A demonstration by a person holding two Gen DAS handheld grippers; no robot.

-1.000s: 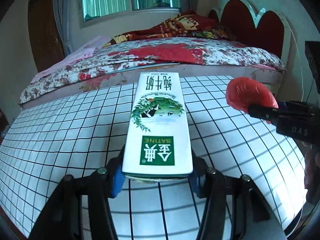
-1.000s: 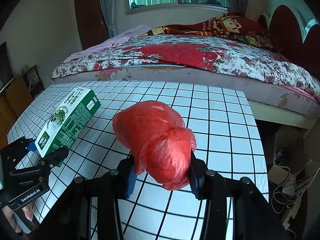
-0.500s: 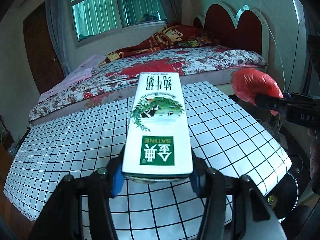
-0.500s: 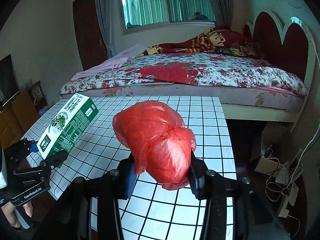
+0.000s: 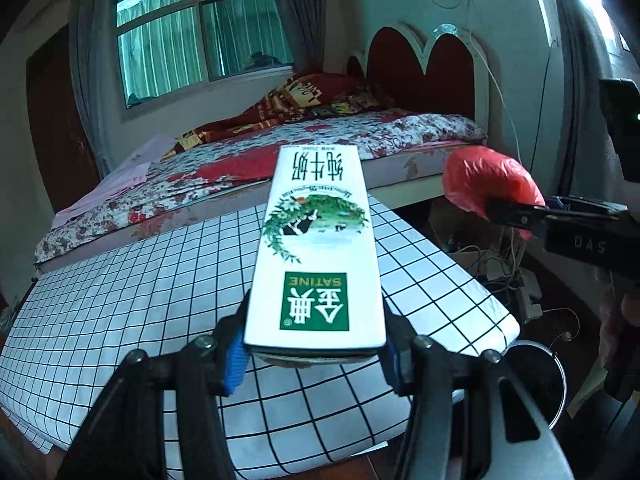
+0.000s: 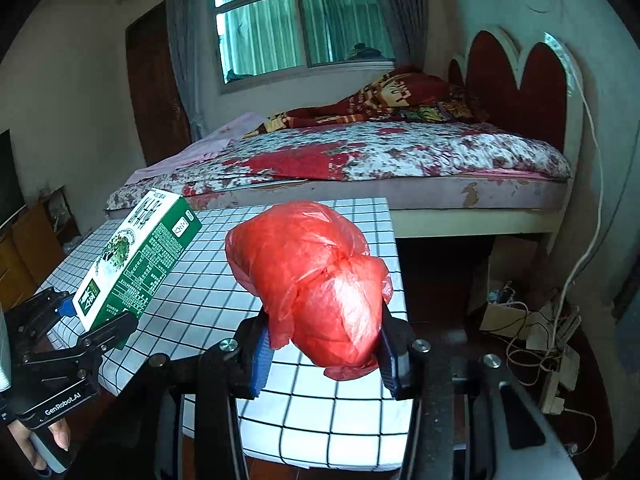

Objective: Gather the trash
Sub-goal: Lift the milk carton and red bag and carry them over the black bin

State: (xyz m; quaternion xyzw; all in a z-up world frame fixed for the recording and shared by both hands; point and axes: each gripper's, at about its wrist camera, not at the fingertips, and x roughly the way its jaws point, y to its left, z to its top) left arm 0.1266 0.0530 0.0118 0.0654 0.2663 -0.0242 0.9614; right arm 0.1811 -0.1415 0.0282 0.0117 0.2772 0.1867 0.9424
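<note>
My left gripper (image 5: 314, 354) is shut on a white and green milk carton (image 5: 316, 248), held lengthwise above the grid-patterned table (image 5: 120, 300). The carton also shows in the right wrist view (image 6: 136, 264), with the left gripper (image 6: 92, 320) at the lower left. My right gripper (image 6: 324, 356) is shut on a crumpled red plastic bag (image 6: 316, 284), held above the table's right front corner. In the left wrist view the red bag (image 5: 488, 184) and the right gripper (image 5: 516, 216) are at the right, past the table's edge.
A bed (image 6: 360, 156) with a floral cover and a red headboard (image 6: 520, 80) stands behind the table. Cables and a power strip (image 6: 552, 360) lie on the floor at the right. A round wire-rimmed bin (image 5: 536, 384) sits on the floor below the table's right corner.
Both grippers have lifted and drawn back from the table with their loads. The table now looks lower and farther, and the floor at the right has come into view.
</note>
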